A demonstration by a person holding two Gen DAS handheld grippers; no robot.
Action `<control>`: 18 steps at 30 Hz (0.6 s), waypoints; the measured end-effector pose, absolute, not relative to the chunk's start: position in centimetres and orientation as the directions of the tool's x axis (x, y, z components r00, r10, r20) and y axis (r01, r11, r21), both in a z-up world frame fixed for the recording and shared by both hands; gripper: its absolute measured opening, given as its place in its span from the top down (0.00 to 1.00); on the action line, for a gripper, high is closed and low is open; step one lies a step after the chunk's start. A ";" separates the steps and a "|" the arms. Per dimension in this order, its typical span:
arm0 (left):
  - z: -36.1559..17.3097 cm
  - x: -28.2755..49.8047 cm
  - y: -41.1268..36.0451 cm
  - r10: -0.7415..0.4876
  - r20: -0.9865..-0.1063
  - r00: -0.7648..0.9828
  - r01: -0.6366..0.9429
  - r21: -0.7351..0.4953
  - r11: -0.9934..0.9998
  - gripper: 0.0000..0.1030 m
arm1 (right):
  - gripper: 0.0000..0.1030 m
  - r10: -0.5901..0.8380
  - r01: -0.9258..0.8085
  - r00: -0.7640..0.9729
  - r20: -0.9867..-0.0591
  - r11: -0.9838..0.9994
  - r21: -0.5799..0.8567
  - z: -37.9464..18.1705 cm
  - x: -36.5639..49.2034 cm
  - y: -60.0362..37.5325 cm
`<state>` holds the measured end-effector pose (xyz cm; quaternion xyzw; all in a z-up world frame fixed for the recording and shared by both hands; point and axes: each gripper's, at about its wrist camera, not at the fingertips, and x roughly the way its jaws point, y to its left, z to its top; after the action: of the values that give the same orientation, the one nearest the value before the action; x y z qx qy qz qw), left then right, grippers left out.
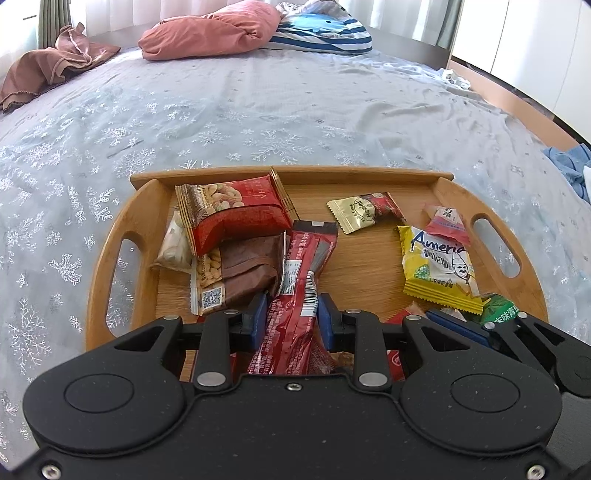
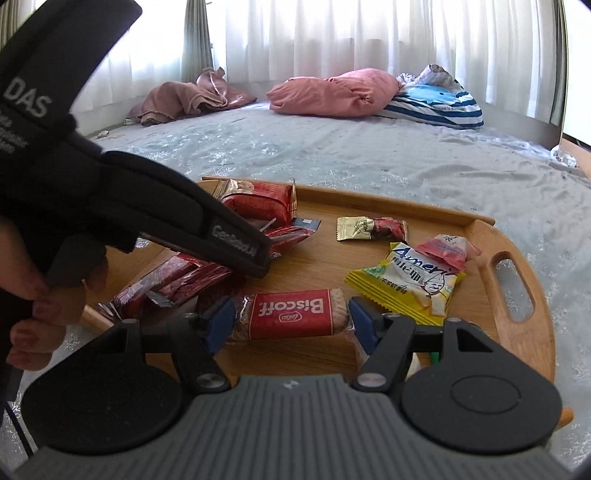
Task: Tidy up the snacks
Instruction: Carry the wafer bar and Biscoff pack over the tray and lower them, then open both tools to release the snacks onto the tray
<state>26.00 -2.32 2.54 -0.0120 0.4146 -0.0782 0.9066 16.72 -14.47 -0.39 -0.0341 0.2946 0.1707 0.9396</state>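
Observation:
A wooden tray [image 1: 351, 175] lies on the bed with snack packets in it. My left gripper [image 1: 291, 317] is shut on a long red packet [image 1: 310, 254], blue pads pressing both its sides near one end. My right gripper [image 2: 291, 325] holds a red Biscoff packet [image 2: 291, 314] end to end between its blue pads. The left gripper's black body [image 2: 166, 221] crosses the right wrist view, and the long red packet [image 2: 177, 280] runs under it. A yellow packet [image 1: 439, 269] [image 2: 406, 284] lies at the tray's right, with a pink sachet [image 1: 447, 221] on its far end.
A red peanut bag [image 1: 236, 214] and a brown bag [image 1: 247, 273] sit at the tray's far left, a gold-red candy [image 1: 362, 212] in the middle, a green packet [image 1: 498, 310] near right. The grey snowflake bedspread [image 1: 258, 110] carries pink [image 1: 214, 29] and striped [image 1: 325, 37] pillows.

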 end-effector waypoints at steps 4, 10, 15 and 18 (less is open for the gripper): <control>2.5 26.0 -2.3 -0.149 -0.750 0.644 0.130 -0.084 0.988 0.73 | 0.30 0.301 -0.317 0.761 -0.575 0.946 0.076 -0.7 17.7 -15.1; 2.5 26.0 -2.4 -0.147 -0.750 0.644 0.130 -0.082 0.988 0.73 | 0.29 0.267 -0.289 0.768 -0.581 0.956 0.058 -1.0 18.2 -15.4; 2.5 25.9 -2.3 -0.146 -0.749 0.646 0.134 -0.077 0.988 0.72 | 0.27 0.264 -0.288 0.769 -0.582 0.956 0.054 -1.0 18.3 -15.4; 2.7 25.6 -2.3 -0.144 -0.745 0.651 0.134 -0.073 0.988 0.72 | 0.27 0.265 -0.285 0.771 -0.580 0.957 0.058 -0.9 18.3 -15.5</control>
<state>25.60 -2.31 2.71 -0.0056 0.4106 -0.0765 0.9086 18.26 -15.46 -0.90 -0.0164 0.3055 0.1462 0.9407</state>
